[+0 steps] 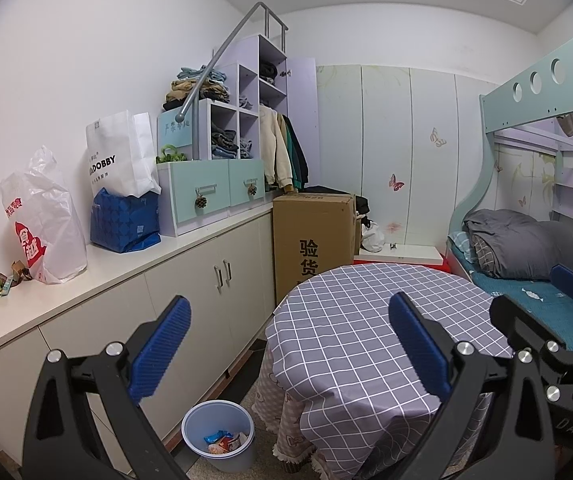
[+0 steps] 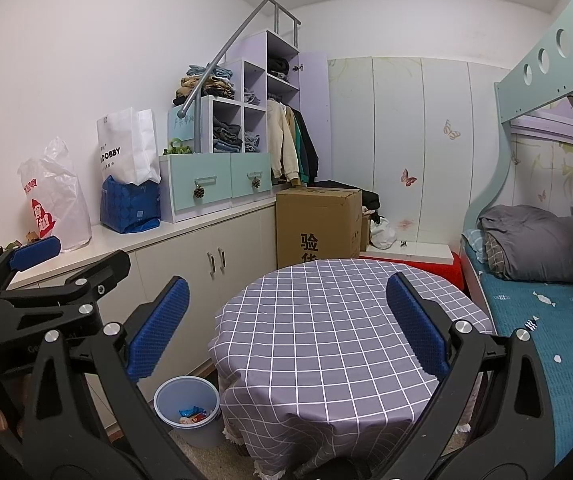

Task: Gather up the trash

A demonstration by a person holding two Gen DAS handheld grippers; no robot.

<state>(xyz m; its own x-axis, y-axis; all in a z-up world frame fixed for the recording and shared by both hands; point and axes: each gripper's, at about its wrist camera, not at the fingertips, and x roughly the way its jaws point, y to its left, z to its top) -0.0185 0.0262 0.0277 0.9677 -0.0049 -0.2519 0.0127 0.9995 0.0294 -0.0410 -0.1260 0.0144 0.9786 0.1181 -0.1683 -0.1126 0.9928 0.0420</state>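
Note:
A pale blue trash bin (image 1: 219,436) stands on the floor left of the round table (image 1: 366,344); it holds several colourful wrappers (image 1: 224,440). The bin also shows in the right wrist view (image 2: 187,410). My left gripper (image 1: 286,348) is open and empty, held above the table's left edge and the bin. My right gripper (image 2: 286,324) is open and empty above the table (image 2: 326,344). The right gripper shows at the right edge of the left wrist view (image 1: 546,312), and the left gripper at the left of the right wrist view (image 2: 66,256). The checked tablecloth is bare.
A white cabinet counter (image 1: 126,264) runs along the left wall with plastic and paper bags (image 1: 46,220), small scraps (image 1: 2,282) and drawer units. A cardboard box (image 1: 312,240) stands behind the table. A bunk bed (image 1: 546,280) is at the right.

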